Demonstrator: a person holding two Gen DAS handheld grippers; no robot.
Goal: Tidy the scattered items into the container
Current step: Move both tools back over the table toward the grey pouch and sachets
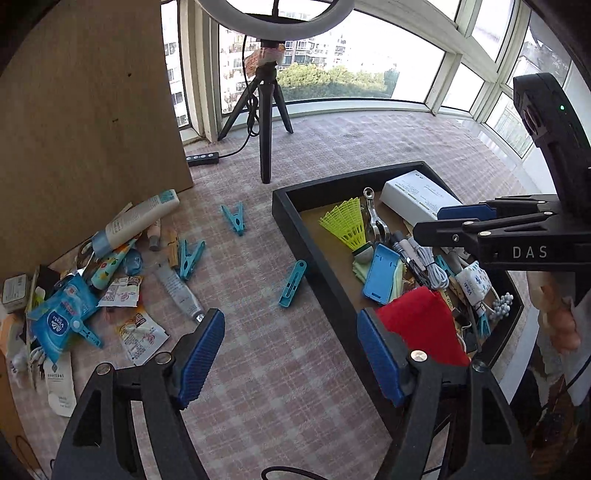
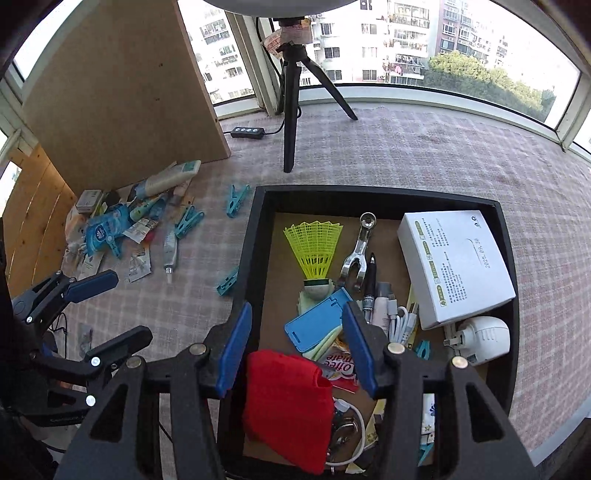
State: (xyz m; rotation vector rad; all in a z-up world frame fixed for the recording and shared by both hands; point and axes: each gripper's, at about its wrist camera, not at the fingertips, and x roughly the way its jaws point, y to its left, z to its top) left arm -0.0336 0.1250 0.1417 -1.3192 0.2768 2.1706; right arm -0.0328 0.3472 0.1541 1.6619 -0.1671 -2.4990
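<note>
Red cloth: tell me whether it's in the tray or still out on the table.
In. The red cloth lies inside the black tray at its near end, on top of other items; both grippers are open and off it.

A red cloth covers part of the black tray's contents; a ring light is cropped at the top edge; print on scattered sachets stays too small to read.
</note>
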